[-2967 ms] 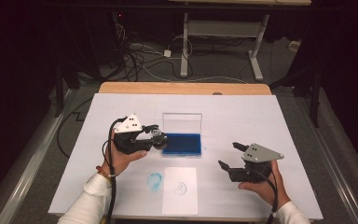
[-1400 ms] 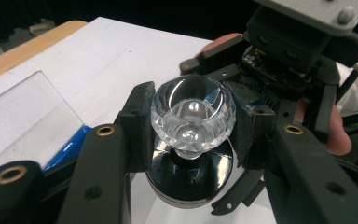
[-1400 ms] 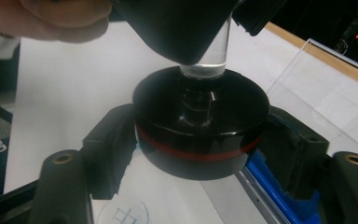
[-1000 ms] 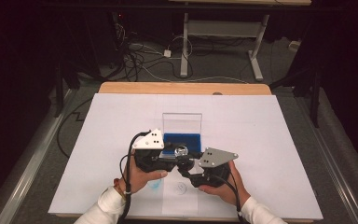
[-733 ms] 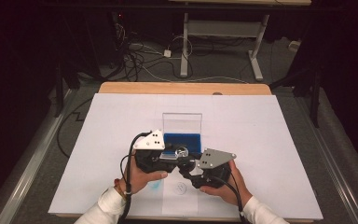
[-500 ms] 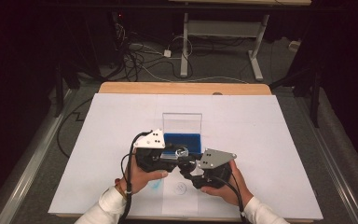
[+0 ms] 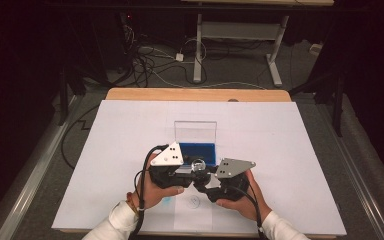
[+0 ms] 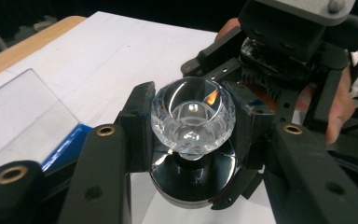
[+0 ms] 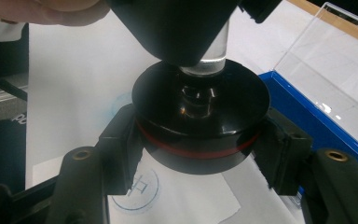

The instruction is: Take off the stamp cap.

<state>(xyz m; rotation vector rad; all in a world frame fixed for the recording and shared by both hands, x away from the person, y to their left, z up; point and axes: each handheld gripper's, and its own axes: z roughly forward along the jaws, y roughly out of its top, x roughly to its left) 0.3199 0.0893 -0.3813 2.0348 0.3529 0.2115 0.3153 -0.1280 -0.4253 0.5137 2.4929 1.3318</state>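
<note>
Stamp [image 8: 193,140] with clear faceted glass knob and round glossy black base ringed in red, held above paper [image 9: 182,198] bearing a blue round print, left gripper [image 8: 193,119] clamped on knob, right gripper [image 9: 198,140] clamped on base

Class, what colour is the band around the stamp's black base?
Red band, clearest in the right gripper view.

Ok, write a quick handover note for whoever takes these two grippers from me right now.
Left gripper: shut on the clear knob of the stamp.
Right gripper: shut on the stamp's black base.
Both hold the stamp together above the white paper, just in front of the open blue ink pad case.
Done: one round blue print is already on the paper.
Left: probably pulling knob and base apart or seating them; I cannot tell which. Then set the stamp down.
</note>
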